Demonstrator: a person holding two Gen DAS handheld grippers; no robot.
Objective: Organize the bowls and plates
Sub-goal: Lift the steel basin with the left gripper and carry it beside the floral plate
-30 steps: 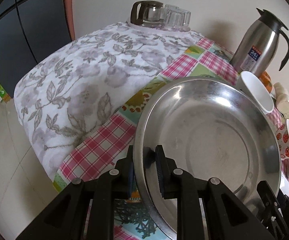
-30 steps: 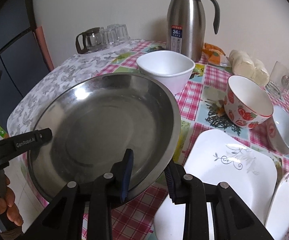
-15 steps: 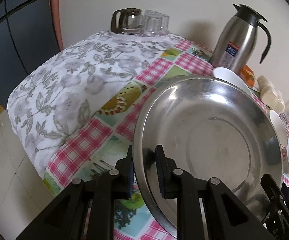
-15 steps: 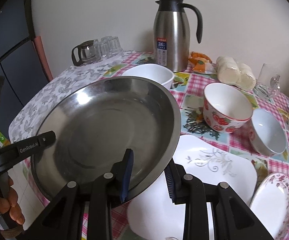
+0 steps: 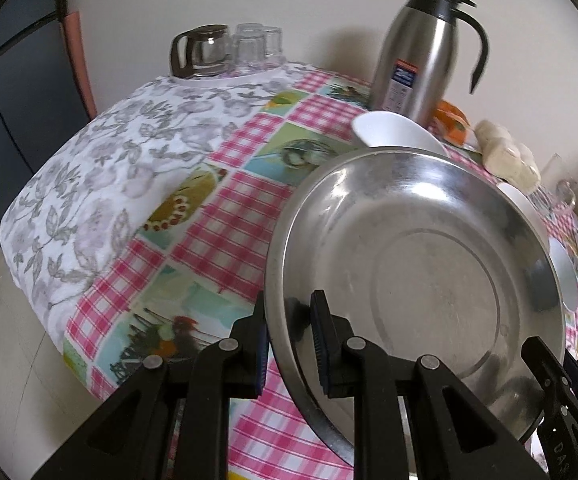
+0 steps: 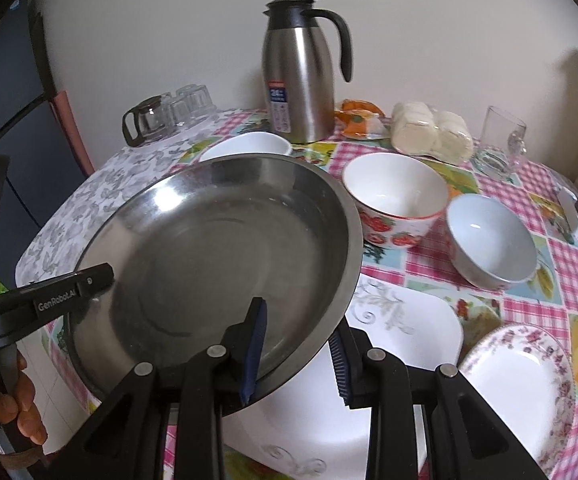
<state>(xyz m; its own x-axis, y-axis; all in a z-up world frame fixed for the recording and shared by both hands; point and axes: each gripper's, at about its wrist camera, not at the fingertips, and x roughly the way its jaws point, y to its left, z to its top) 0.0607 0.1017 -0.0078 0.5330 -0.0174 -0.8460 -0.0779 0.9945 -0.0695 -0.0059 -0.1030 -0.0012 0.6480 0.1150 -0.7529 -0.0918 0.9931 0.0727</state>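
Observation:
A wide, shallow steel plate (image 5: 429, 272) hangs tilted above the table, held at two sides. My left gripper (image 5: 289, 320) is shut on its left rim, one pad inside and one outside. On the near right rim my right gripper (image 6: 297, 332) is shut too, one finger inside the steel plate (image 6: 217, 240) and the other under its edge. The left gripper (image 6: 89, 284) also shows at the plate's left side in the right wrist view, with a hand below it. A white square plate (image 6: 401, 340) lies under the steel plate's right edge.
A strawberry bowl (image 6: 397, 196), a small pale bowl (image 6: 489, 236) and a floral-rimmed plate (image 6: 521, 376) sit on the checked tablecloth to the right. Behind stand a white bowl (image 6: 249, 146), a steel thermos (image 6: 301, 76), a glass pot with tumblers (image 6: 165, 116), wrapped buns (image 6: 433, 132) and a glass mug (image 6: 501, 136).
Both grippers have carried the steel plate to the right across the table and a little higher. It now hangs over more of the white square plate. Both grips are unchanged.

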